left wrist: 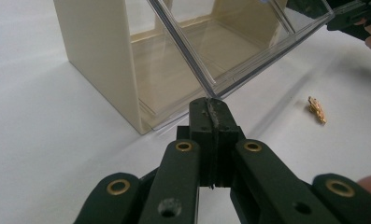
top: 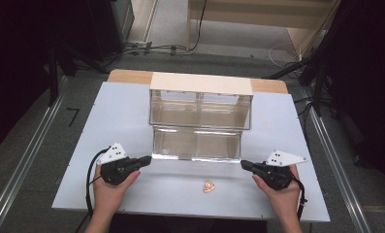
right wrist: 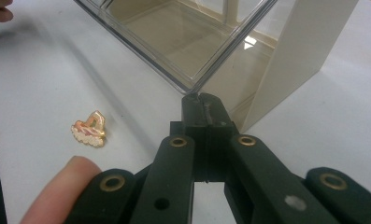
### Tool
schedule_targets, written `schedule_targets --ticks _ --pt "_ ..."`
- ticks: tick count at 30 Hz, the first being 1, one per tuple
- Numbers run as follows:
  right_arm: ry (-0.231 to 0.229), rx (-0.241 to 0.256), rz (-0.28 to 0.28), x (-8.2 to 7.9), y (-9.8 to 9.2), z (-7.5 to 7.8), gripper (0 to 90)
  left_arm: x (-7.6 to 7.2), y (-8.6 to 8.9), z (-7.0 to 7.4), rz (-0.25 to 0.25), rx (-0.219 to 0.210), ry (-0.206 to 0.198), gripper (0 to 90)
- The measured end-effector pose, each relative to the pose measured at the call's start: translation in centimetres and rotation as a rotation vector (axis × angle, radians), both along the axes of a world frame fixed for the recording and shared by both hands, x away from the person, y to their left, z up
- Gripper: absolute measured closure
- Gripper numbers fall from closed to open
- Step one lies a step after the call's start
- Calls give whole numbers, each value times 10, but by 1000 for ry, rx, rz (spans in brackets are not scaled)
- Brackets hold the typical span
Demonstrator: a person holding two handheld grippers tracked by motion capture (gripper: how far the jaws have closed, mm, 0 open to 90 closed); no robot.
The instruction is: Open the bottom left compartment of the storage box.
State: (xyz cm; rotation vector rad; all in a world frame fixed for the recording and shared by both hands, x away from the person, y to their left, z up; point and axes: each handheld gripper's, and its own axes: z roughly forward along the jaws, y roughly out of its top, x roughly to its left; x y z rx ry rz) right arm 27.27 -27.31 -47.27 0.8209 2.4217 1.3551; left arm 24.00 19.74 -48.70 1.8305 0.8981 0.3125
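On the white table (top: 132,116), at six o'clock from the clear plastic two-tier drawer box (top: 200,121), the small gold-and-pink enamel pin (top: 209,186) lies between your closed, empty left gripper (top: 145,160) and right gripper (top: 245,165), slightly nearer the right, at its eight o'clock.

Desk (top: 117,121): two-tier drawer cabinet (top: 200,83) at centre rear, lower drawer (top: 196,144) pulled forward. Left claw (top: 145,160) at the drawer's front left corner; right claw (top: 245,165) at its front right corner. Small pin (top: 209,186) before the drawer, between both claws.
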Motion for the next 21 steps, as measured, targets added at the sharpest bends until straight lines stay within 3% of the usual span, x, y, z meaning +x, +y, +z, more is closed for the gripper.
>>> schedule_targets --ticks 12,14,19,21 --pt "-11 18 6 0 -1 0 882 1 0 -1 -1 -8 1 900" --pt "-6 80 42 -1 -1 0 882 1 0 -1 -1 -8 2 900" --pt "-32 31 45 -3 6 3 882 0 0 -1 -3 -7 3 900" --pt "-36 31 14 -2 0 4 882 0 0 -1 -4 -7 3 900"
